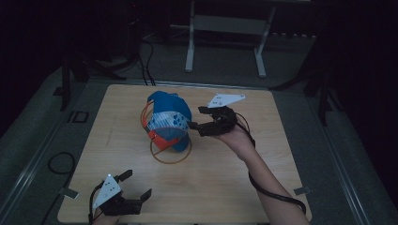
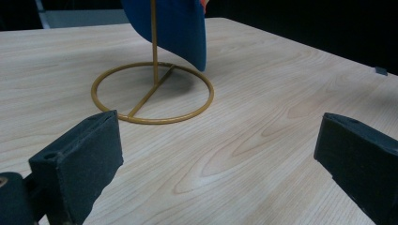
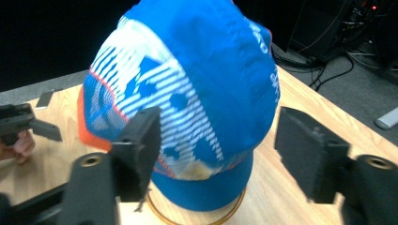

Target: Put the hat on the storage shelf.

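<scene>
Blue cap [image 1: 168, 119] with white stripes and an orange edge sits on a gold wire stand [image 1: 171, 152] near the middle of the wooden table [image 1: 234, 187], brim hanging down over the stand's ring base. Right gripper [image 1: 193, 125] sits just beside the cap's right side in the high view, pointing left at it, jaws spread apart and holding nothing. In the right gripper view the cap [image 3: 187, 93] is close ahead and partly between the two black jaws; the left jaw overlaps the striped panel, contact unclear, and the right jaw is apart from the fabric. Left gripper [image 1: 139, 185] rests at the near left edge of the table, well apart from the cap, jaws wide open and empty. Left gripper view shows the ring base [image 2: 152, 93], the upright rod and the brim's blue underside [image 2: 173, 28] hanging over the ring. Floor and desk legs [image 1: 225, 42] lie dark beyond the table.
</scene>
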